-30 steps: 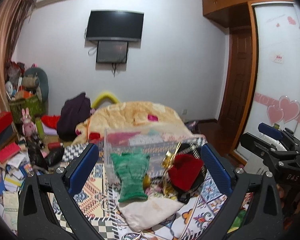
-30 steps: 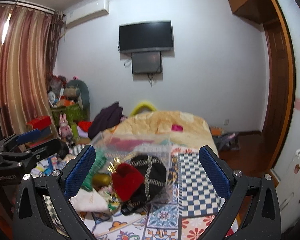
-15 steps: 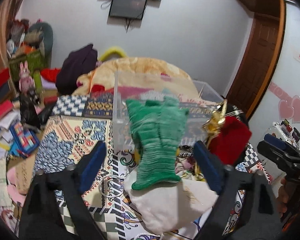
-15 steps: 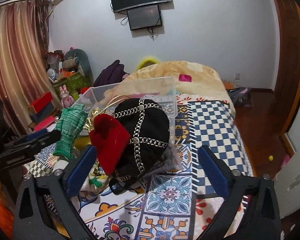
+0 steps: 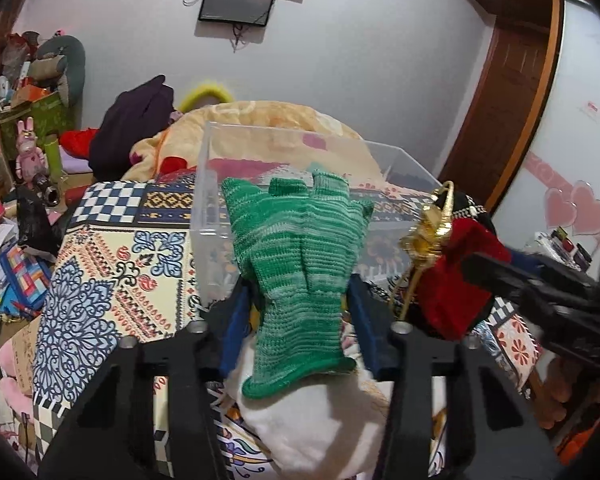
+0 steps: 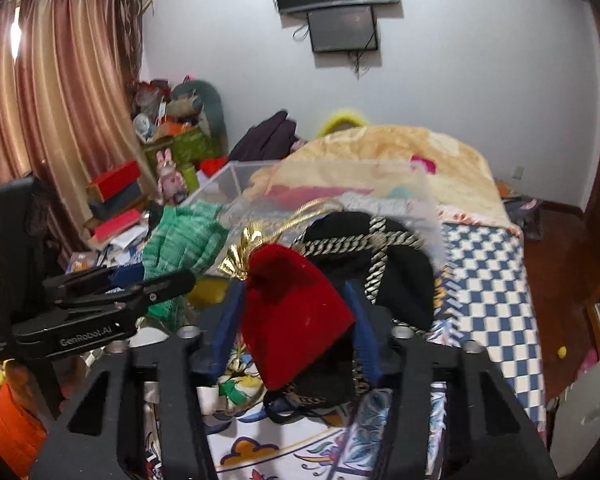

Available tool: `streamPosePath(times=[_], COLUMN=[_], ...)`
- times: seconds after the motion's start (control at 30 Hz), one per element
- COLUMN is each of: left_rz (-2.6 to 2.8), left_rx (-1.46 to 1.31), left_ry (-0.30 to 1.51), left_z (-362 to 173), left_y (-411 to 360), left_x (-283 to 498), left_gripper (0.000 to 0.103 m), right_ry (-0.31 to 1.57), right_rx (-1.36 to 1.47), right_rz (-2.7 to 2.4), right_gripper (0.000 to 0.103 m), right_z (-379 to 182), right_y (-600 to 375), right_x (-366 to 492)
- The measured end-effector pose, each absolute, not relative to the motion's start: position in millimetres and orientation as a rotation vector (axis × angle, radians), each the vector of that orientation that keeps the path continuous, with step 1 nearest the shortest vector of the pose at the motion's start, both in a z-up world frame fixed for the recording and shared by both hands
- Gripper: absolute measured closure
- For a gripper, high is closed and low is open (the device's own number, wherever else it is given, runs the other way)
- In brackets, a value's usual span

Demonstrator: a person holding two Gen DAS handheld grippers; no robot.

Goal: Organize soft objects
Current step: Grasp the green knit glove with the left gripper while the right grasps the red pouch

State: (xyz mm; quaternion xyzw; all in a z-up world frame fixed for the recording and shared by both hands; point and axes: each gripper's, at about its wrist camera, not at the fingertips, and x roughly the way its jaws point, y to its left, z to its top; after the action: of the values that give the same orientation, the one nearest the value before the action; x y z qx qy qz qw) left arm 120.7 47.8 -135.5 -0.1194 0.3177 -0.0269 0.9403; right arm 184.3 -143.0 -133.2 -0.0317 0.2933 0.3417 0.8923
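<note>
On the patterned bedspread, both grippers grip soft items.
Left gripper clamps the green knit glove; right gripper clamps the red velvet pouch (clear plastic bin just behind).

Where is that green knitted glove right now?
The green glove sits mid-frame in the left camera, between the left gripper fingers, before the clear box.

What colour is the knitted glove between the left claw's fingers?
Green with paler streaks; the glove shows best in the left wrist view.
</note>
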Motion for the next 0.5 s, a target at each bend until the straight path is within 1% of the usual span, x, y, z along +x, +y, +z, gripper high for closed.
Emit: streamPosePath(times=[0.03, 0.07, 0.1, 0.13, 0.23, 0.43, 0.5], left_rz=[-0.060, -0.063, -0.065, -0.068, -0.067, -0.071, -0.076], left_rx=[-0.241, -0.239, -0.238, -0.239, -0.238, -0.241, -0.242], left_ry=[0.648, 0.649, 0.649, 0.647, 0.636, 0.586, 0.569], left_z=[-135.5, -135.5, -135.1, -134.5, -131.3, -111.6, -103.6], left_y=[47.4, 47.4, 47.2, 47.1, 46.9, 47.0, 47.7], left_x=[119.3, 118.1, 116.7, 115.0, 108.8, 96.0, 93.0], left_gripper=[0.071, 0.074, 0.079, 0.082, 0.084, 0.086, 0.086], right_ry=[0.622, 0.632, 0.637, 0.637, 0.605, 0.519, 0.522], right_rx=[-0.067, -0.067, -0.066, -0.065, -0.061, -0.042, -0.046], right_rz=[0.714, 0.720, 0.724, 0.728, 0.734, 0.745, 0.754], right_gripper=[0.079, 0.085, 0.092, 0.092, 0.095, 0.097, 0.097], right_z=[-134.7, -136.1, -137.3, -137.7, -132.6, -111.4, -110.0], right_y=[-141.9, -141.3, -141.8, -142.5, -146.7, -151.9, -150.2], right_x=[186.0, 187.1, 186.3, 184.9, 179.4, 167.9, 168.2])
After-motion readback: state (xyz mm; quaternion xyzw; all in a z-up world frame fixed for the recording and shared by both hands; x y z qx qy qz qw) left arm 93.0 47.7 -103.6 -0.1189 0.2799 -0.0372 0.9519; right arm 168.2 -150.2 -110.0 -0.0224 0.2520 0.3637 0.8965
